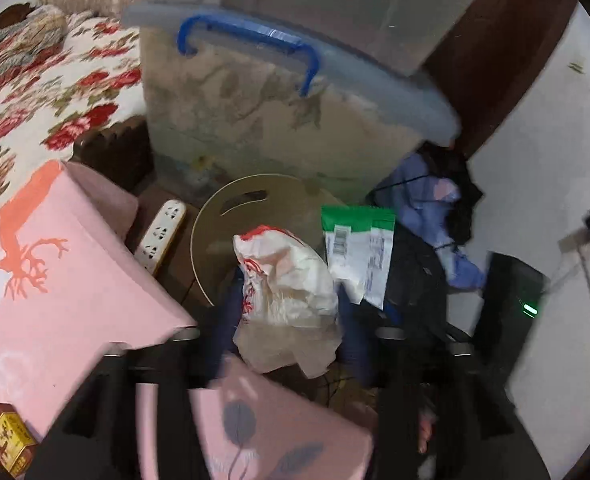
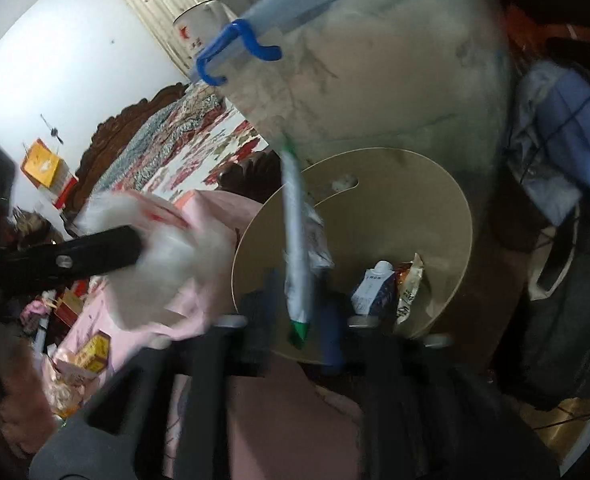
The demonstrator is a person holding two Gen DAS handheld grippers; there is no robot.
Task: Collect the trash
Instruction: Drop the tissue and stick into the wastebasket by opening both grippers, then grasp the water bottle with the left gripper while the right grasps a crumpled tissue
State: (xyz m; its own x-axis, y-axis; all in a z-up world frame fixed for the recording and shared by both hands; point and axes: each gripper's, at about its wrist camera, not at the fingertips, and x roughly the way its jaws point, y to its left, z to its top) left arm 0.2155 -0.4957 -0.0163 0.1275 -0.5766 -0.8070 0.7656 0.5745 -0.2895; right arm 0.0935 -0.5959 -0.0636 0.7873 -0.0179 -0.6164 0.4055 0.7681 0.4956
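Trash bin [image 2: 447, 216] already holds a carton [image 2: 373, 286] and wrapper [image 2: 409, 280]; both grippers' jaws stand apart, the left gripper [image 1: 285, 320] around a crumpled bag [image 1: 291, 280], the right gripper [image 2: 299, 300] around a green-white packet [image 2: 295, 240], both over the bin.

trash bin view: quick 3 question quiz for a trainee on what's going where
1. True or false: the beige bin has nothing inside.
2. What sits between the left tool's fingers? A) white plastic bag B) glass bottle C) shoe
3. What colour are the ends of the packet at the right tool?

Key: 1 false, a small carton and a snack wrapper lie in it; 2 A; 3 green.
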